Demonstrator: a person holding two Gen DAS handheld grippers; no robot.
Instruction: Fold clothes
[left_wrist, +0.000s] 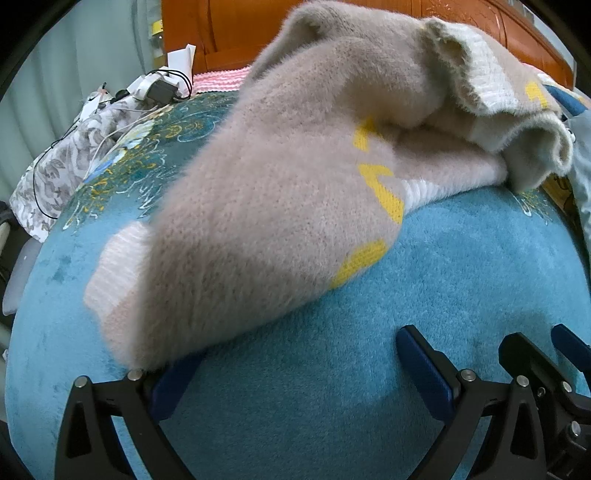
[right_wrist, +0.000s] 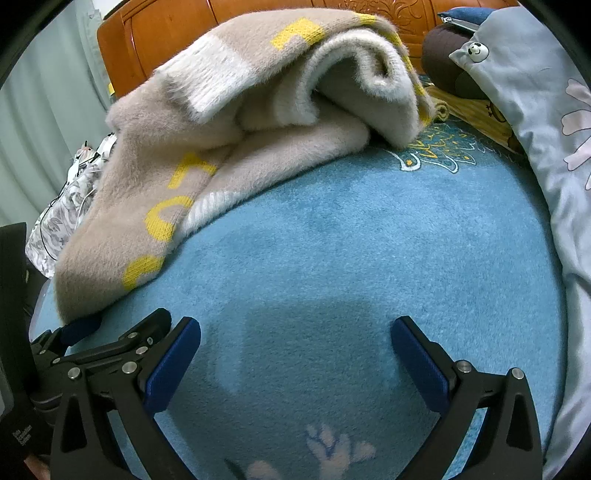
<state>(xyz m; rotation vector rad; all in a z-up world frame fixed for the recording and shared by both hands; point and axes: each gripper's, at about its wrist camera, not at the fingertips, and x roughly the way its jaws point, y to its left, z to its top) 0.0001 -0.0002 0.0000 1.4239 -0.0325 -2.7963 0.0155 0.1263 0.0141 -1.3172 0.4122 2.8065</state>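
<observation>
A fuzzy beige sweater (left_wrist: 280, 192) with yellow letters and white ribbed bands lies crumpled on the blue plush blanket (left_wrist: 369, 332). It also shows in the right wrist view (right_wrist: 229, 122), bunched at the far left. My left gripper (left_wrist: 295, 369) is open; the sweater's near edge lies over its left finger (left_wrist: 173, 384). My right gripper (right_wrist: 295, 354) is open and empty over bare blanket (right_wrist: 351, 258). The right gripper's fingers show at the right edge of the left wrist view (left_wrist: 535, 365).
A wooden headboard (right_wrist: 177, 40) runs along the back. A floral cloth with cables and a charger (left_wrist: 155, 92) lies at the far left. A light blue quilt (right_wrist: 546, 122) and a dark brown cushion (right_wrist: 443, 62) sit at the right.
</observation>
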